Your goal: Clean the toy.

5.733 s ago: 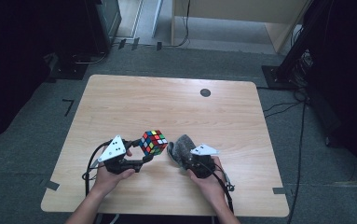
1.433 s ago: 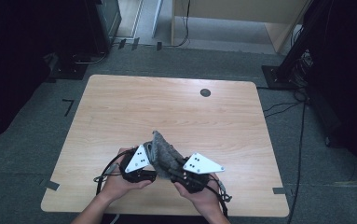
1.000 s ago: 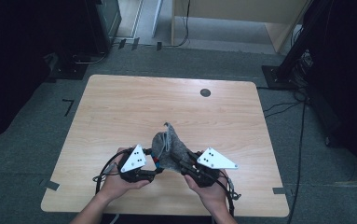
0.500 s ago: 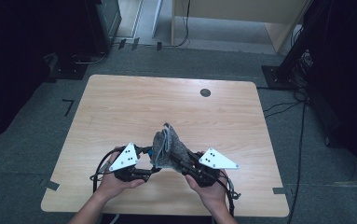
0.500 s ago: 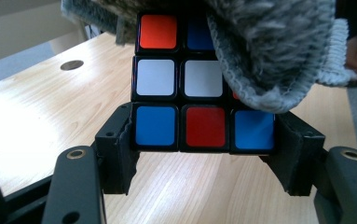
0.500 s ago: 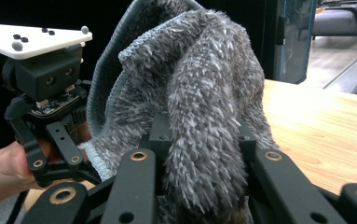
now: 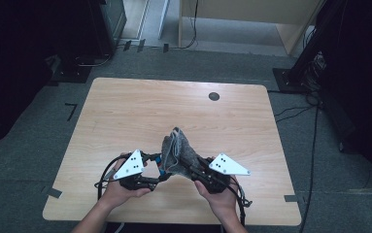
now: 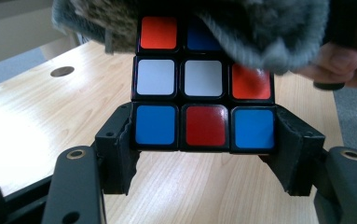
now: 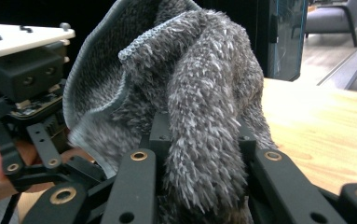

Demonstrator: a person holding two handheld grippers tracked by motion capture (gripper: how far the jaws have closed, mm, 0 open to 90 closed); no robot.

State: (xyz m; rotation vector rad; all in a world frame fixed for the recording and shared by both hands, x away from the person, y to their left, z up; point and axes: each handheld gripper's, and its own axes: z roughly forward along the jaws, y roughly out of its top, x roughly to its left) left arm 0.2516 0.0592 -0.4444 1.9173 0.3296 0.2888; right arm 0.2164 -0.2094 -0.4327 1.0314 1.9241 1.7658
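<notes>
In the left gripper view, the left gripper (image 8: 204, 140) has its fingers (image 8: 118, 144) clamped on the bottom row of a Rubik's cube (image 8: 204, 88), one on each side, holding it above the wooden surface (image 8: 36, 121). A grey fluffy cloth (image 8: 260, 32) drapes over the cube's top row and one corner of its middle row. In the right gripper view, the right gripper (image 9: 199, 158) has its fingers (image 9: 160, 130) pinched narrow on a thick fold of that cloth, which rises above them. In the high view, both grippers meet over the near middle of the surface, the cloth bunched upright between them. A round dark hole (image 7: 214, 96) lies well apart, near the far edge.
</notes>
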